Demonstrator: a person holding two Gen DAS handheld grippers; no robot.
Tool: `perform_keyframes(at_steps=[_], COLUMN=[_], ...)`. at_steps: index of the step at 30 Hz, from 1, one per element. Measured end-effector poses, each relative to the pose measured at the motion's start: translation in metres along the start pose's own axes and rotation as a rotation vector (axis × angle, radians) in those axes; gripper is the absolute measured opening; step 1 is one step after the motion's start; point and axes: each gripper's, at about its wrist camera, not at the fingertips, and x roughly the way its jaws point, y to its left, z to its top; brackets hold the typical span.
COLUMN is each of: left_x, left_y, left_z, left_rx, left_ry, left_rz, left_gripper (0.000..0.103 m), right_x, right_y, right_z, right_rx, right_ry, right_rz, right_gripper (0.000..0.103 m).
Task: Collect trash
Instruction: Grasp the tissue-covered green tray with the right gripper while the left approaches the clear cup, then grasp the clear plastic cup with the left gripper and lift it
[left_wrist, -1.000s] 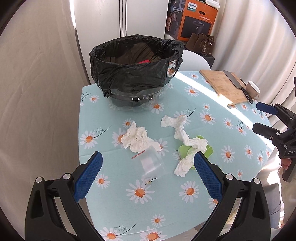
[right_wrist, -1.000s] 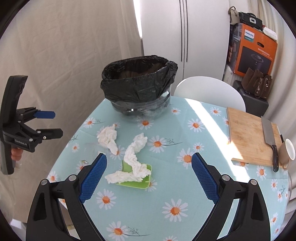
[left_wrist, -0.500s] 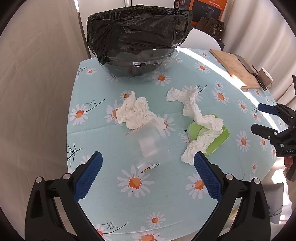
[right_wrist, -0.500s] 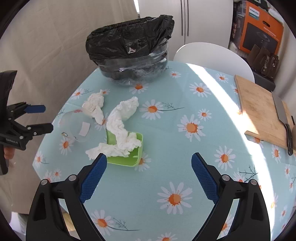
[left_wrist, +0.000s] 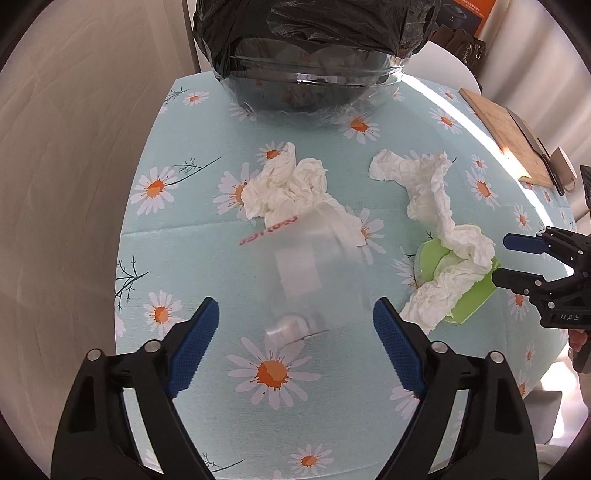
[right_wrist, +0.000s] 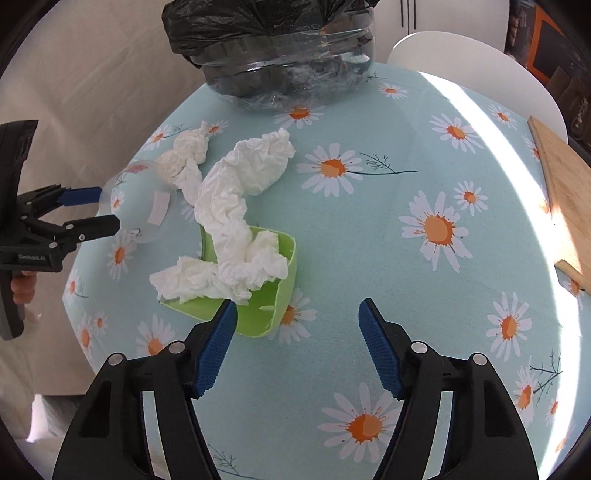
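Note:
A clear plastic cup lies on its side on the daisy tablecloth, just ahead of my open left gripper; it also shows in the right wrist view. A crumpled white tissue lies behind the cup. A long twisted tissue drapes into a tipped green cup. In the right wrist view that tissue and the green cup lie just ahead and left of my open right gripper. A clear bin with a black bag stands at the table's far side.
A wooden cutting board with a knife and a mug sits at the far right. A white chair stands behind the table. Beige curtain hangs to the left. The table edge is close on the left.
Both grippers have moved down and forward toward the table. The clear cup now lies right in front of my left gripper, and the green cup right in front of my right gripper.

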Motion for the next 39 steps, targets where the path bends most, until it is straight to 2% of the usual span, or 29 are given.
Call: perform_keyframes(at_steps=[1, 2, 3, 4, 6, 8, 10, 13, 16, 19, 28, 39], left_x=[0.002, 0.004, 0.004, 0.004, 0.003, 0.002, 0.0, -0.003, -0.009, -0.019, -0.056, -0.096], left_y=[0.001, 0.002, 0.003, 0.005, 0.009, 0.009, 0.008, 0.008, 0.005, 0.001, -0.002, -0.003], left_z=[0.0, 0.0, -0.001, -0.001, -0.004, -0.008, -0.011, -0.015, -0.017, -0.021, -0.041, -0.068], left_rx=[-0.005, -0.009, -0.013, -0.021, -0.033, -0.015, 0.013, 0.032, 0.058, 0.087, 0.143, 0.184], left_ry=[0.01, 0.02, 0.021, 0.019, 0.045, 0.057, 0.07, 0.089, 0.094, 0.086, 0.036, -0.022], left_rz=[0.003, 0.007, 0.025, 0.044, 0.007, 0.026, 0.056, 0.044, 0.053, 0.053, 0.057, 0.059], left_gripper=[0.061, 0.059, 0.058, 0.057, 0.057, 0.057, 0.056, 0.056, 0.056, 0.056, 0.057, 0.054], right_x=[0.003, 0.006, 0.007, 0.007, 0.005, 0.0, -0.01, -0.027, -0.045, -0.064, -0.112, -0.145], right_y=[-0.001, -0.003, -0.005, -0.005, -0.005, -0.006, -0.007, -0.005, -0.009, -0.019, -0.022, 0.014], right_z=[0.0, 0.0, 0.0, -0.001, -0.001, -0.001, 0.0, 0.001, 0.001, -0.002, -0.029, -0.059], right_rx=[0.0, 0.005, 0.009, 0.005, -0.009, -0.018, -0.04, -0.098, -0.102, -0.068, 0.016, 0.039], right_ry=[0.01, 0.025, 0.037, 0.042, 0.053, 0.051, 0.038, -0.007, -0.031, -0.061, -0.145, -0.227], right_rz=[0.009, 0.032, 0.041, 0.037, 0.024, -0.004, -0.048, -0.149, -0.198, -0.198, -0.281, -0.305], right_gripper=[0.025, 0.015, 0.011, 0.01, 0.01, 0.01, 0.01, 0.01, 0.01, 0.01, 0.01, 0.01])
